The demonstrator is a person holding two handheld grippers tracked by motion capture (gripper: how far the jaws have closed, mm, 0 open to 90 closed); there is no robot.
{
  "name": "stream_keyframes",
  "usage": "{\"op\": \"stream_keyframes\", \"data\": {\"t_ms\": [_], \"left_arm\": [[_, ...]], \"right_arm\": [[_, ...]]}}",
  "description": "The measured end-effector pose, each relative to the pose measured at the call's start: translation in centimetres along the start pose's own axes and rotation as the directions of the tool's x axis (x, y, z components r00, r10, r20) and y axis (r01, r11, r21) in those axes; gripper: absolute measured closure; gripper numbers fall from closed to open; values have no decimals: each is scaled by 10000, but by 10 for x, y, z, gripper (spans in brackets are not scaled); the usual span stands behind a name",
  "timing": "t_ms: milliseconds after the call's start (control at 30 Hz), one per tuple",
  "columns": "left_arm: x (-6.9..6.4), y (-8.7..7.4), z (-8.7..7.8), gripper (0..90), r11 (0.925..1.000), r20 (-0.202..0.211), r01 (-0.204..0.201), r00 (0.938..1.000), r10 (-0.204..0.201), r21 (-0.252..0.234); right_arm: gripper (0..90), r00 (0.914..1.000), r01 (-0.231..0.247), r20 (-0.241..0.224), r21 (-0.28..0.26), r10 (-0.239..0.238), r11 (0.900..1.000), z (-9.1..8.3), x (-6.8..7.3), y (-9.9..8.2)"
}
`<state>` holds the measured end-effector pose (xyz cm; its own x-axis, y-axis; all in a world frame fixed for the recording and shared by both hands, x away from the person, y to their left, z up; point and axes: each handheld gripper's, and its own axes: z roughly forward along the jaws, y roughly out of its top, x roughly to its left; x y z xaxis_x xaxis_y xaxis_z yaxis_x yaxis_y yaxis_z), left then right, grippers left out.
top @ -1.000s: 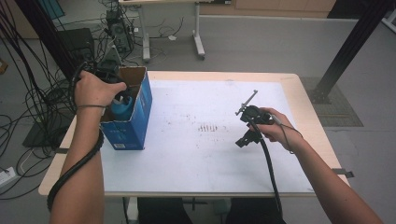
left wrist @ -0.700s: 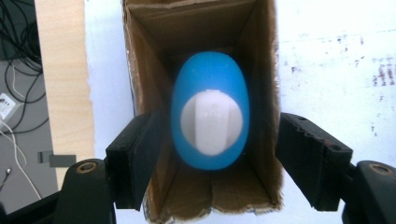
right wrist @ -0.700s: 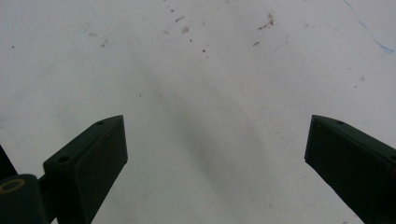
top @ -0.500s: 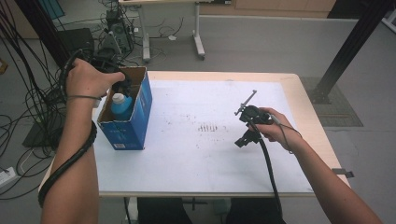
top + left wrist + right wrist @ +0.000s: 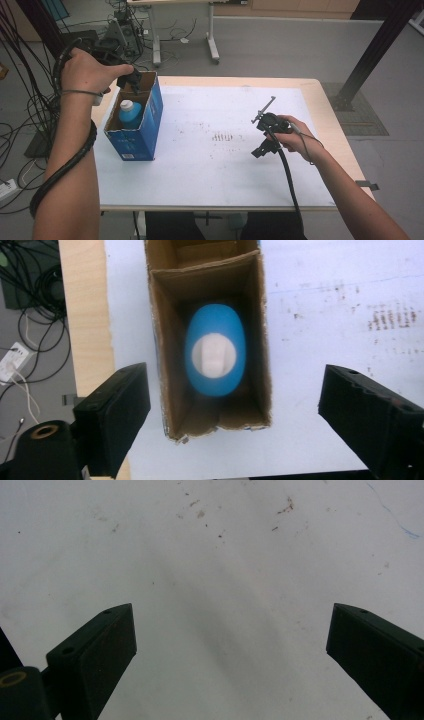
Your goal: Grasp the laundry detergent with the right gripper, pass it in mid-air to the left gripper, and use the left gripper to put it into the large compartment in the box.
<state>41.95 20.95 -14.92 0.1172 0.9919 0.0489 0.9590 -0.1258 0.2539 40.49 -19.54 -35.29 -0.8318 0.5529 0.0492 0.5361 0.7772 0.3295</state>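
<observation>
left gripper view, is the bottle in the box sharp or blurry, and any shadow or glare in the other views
Left gripper view: the blue bottle is soft, its white cap washed out, deep in the box's shadow. Right gripper view: a broad faint shadow crosses the white sheet. High view: even light, no glare.

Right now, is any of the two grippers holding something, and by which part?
Nothing is held. The left gripper has just been opening above the bottle; the right gripper is open.

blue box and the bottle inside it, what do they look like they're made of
The open-topped blue box: probably corrugated cardboard, matte brown inside with a printed blue outside; its cut rim looks ragged. The blue bottle with a white cap: likely smooth plastic, judging by its even colour and rounded shoulders, though the picture is blurred.
</observation>
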Motion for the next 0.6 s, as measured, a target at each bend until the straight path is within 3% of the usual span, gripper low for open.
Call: {"op": "stream_keyframes", "data": {"t_ms": [300, 600], "left_arm": [[-14, 3, -17, 52, 9995, 15, -284, 9996, 284, -131], [-37, 8, -24, 51, 9955, 452, -853, 9952, 872, -416]], "right_arm": [[57, 10000, 10, 78, -55, -10, 10000, -4, 1, -3], [57, 9999, -48, 164, 36, 47, 10000, -3, 3, -6]]}}
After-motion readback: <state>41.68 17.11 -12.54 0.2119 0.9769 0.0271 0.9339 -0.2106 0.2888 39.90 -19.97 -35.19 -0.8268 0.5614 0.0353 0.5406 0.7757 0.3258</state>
